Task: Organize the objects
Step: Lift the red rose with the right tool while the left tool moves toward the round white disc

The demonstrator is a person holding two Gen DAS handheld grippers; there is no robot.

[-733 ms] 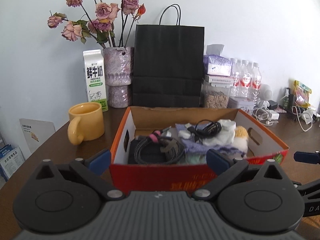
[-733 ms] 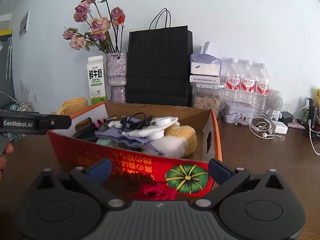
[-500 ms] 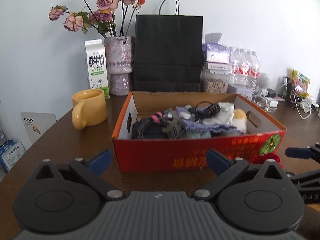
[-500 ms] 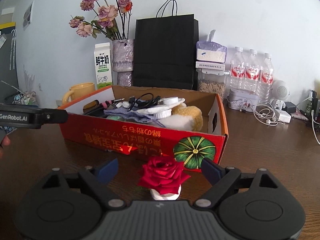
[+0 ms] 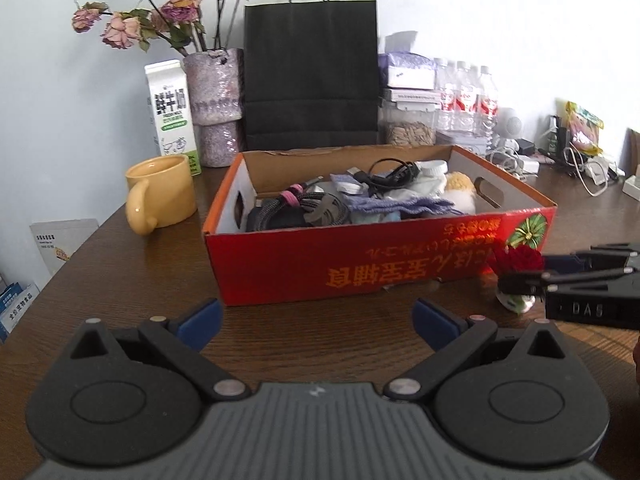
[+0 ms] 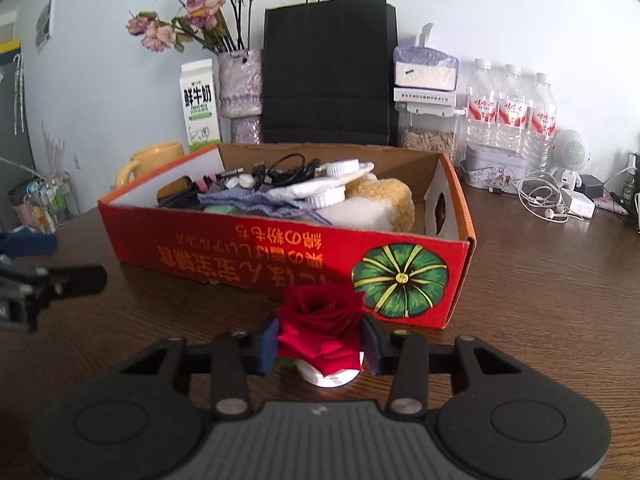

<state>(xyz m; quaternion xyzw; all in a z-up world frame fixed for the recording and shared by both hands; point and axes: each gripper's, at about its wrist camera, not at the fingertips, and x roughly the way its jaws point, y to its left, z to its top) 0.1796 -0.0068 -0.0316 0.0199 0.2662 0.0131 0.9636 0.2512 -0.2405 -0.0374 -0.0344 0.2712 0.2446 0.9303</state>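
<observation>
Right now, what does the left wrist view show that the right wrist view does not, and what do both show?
Only the left wrist view: the left gripper with fingers wide apart and nothing between them, and the whole yellow mug.

Only the right wrist view: the right gripper closing, its fingers at both sides of the red rose, whose white base stands on the table; also the round white device beside the water bottles.

Both: the red box of clutter, the black paper bag, the milk carton, the dried flowers.
</observation>
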